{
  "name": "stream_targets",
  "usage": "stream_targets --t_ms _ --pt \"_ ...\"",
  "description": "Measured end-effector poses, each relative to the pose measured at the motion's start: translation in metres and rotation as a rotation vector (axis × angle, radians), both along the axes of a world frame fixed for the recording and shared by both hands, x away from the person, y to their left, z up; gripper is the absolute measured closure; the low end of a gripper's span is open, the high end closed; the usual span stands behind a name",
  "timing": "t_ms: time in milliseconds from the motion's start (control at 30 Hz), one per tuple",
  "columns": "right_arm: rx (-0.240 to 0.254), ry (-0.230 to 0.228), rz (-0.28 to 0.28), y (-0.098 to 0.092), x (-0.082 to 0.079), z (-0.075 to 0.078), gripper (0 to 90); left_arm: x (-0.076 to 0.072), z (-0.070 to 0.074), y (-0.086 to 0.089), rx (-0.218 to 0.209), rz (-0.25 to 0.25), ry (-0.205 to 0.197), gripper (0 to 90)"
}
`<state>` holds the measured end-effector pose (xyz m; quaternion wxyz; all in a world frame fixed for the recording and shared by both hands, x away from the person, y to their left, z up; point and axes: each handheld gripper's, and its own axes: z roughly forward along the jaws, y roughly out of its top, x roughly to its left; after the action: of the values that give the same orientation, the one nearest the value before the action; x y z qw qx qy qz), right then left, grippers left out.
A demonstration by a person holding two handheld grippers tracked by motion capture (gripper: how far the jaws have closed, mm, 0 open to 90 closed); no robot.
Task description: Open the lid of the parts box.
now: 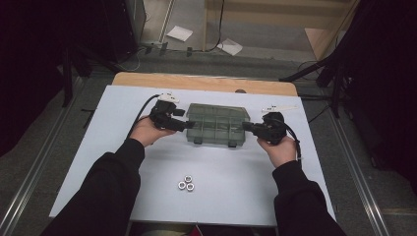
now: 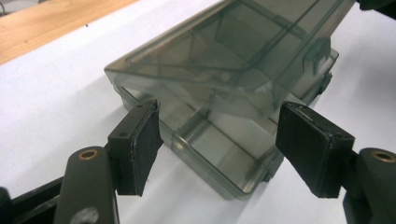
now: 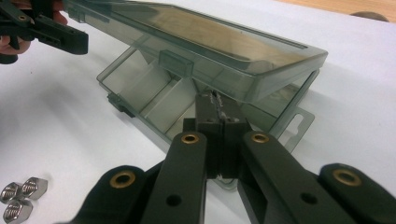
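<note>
- Your smoky clear plastic compartment box [image 1: 216, 124] lies between your two grippers on the white table.
- Its hinged lid [image 3: 196, 37] is lifted partway, tilted above the empty compartments.

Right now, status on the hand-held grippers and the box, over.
Left hand-held gripper open at box's left end. Right hand-held gripper shut at right end. Compartment box lid partly raised. Three nuts lie nearer the person, apart from the box.

Box lid [image 2: 243, 51] far end cut off — nuts [image 1: 186, 184] too small to detail.

High cam overhead, far; gripper cams close, sharing box [image 1: 217, 124] ends.
</note>
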<state>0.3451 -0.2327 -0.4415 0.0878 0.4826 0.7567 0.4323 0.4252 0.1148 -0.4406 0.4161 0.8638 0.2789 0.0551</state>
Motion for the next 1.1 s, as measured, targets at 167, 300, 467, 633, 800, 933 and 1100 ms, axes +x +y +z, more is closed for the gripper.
stream_targets --t_ms 167,300,467,633,800,933,1100 --pt "-0.002 -0.003 -0.002 0.0 0.002 0.002 90.0 0.003 0.002 0.0 0.009 0.002 -0.018 29.9" --pt "-0.002 -0.007 -0.004 0.0 0.004 0.004 90.0 0.006 0.004 -0.002 0.004 0.007 -0.021 29.9" --pt "-0.001 -0.017 -0.002 -0.001 0.006 0.008 90.0 0.008 0.007 -0.007 -0.005 0.005 -0.039 29.9" --pt "0.0 -0.019 -0.001 -0.001 0.009 0.009 90.0 0.01 0.007 -0.012 -0.007 0.003 -0.056 30.1" --pt "0.005 -0.023 -0.002 -0.004 0.009 0.012 90.0 0.013 0.01 -0.014 -0.03 0.015 -0.073 32.7" --pt "0.009 -0.024 0.0 -0.003 0.01 0.012 90.0 0.015 0.012 -0.015 -0.025 0.028 -0.083 34.4" --pt "0.007 -0.03 0.002 -0.005 0.01 0.012 85.6 0.017 0.012 -0.014 -0.024 0.044 -0.093 38.8"
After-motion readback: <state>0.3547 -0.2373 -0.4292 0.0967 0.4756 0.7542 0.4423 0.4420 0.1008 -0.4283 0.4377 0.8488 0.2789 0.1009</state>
